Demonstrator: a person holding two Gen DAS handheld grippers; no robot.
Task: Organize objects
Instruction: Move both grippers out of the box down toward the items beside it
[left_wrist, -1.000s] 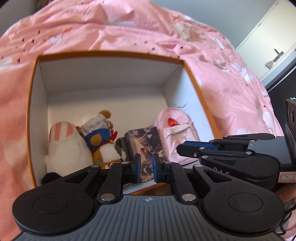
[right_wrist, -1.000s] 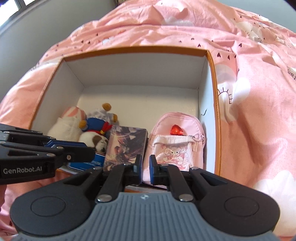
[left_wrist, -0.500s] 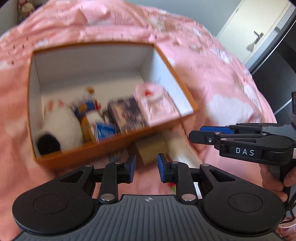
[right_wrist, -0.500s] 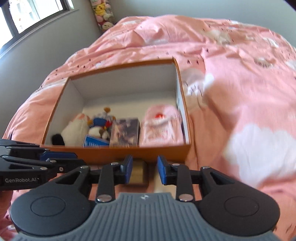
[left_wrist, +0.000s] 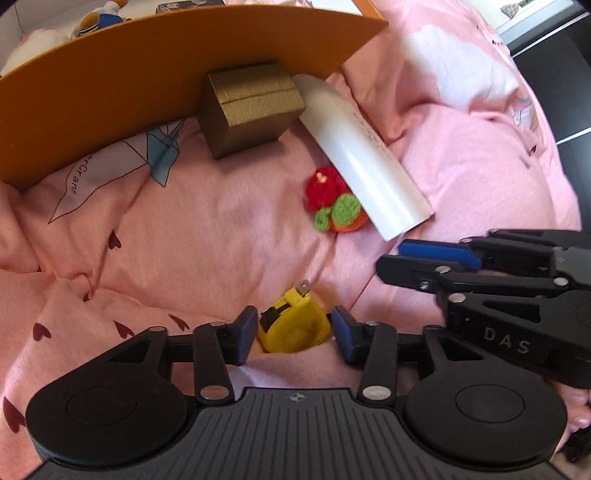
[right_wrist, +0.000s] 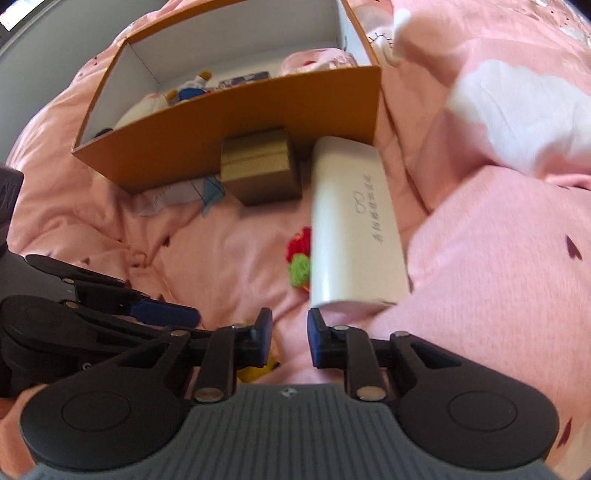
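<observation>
A yellow tape measure (left_wrist: 291, 326) lies on the pink bedding (left_wrist: 207, 229) between the jaws of my left gripper (left_wrist: 292, 338), which are opening; a small gap shows at each pad. My right gripper (right_wrist: 290, 339) hovers just to its right, jaws narrowly apart and closing over bare bedding. Just beyond its right finger lies a long white case (right_wrist: 351, 225). A red and green crochet piece (left_wrist: 334, 201) rests against that case. A gold box (left_wrist: 251, 109) sits against the orange box (left_wrist: 110, 81), which holds plush toys (right_wrist: 192, 86) and a pink pouch (right_wrist: 317, 61).
The right gripper (left_wrist: 391, 258) crosses the right side of the left wrist view, close to the white case's (left_wrist: 362, 155) near end. The bedding is rumpled into folds. A printed paper-crane patch (left_wrist: 110, 162) lies by the orange box's front wall.
Both grippers pulled back from over the orange box and dropped toward the bedding in front of it. The left jaws spread from shut to around the tape measure. The right jaws parted.
</observation>
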